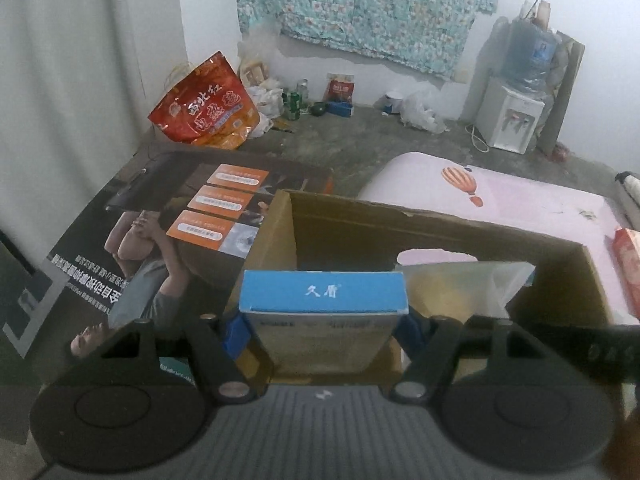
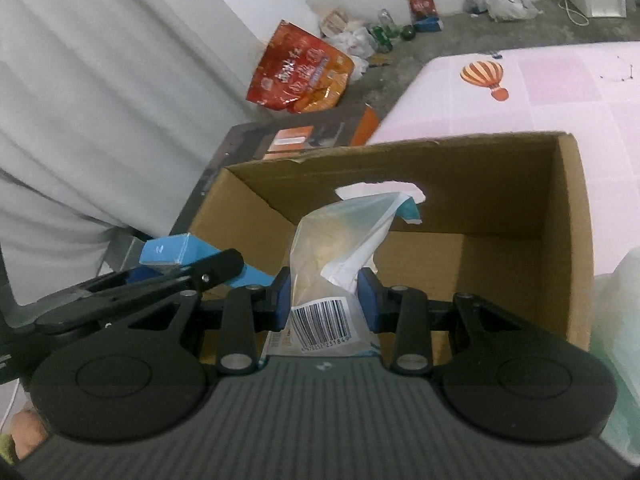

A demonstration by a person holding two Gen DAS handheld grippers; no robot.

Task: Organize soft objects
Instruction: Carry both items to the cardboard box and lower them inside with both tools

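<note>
Left fingers (image 1: 236,330) clamp blue carton (image 1: 324,294); right fingers (image 2: 282,294) clamp crinkled plastic pouch (image 2: 340,248).

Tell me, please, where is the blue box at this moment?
The blue box is clamped in the left gripper, at the near left corner of the cardboard box, left of the plastic bag in the right gripper.

Blue box (image 1: 324,292) and clear pouch (image 2: 340,248) (barcoded) above open carton (image 2: 576,240).
</note>
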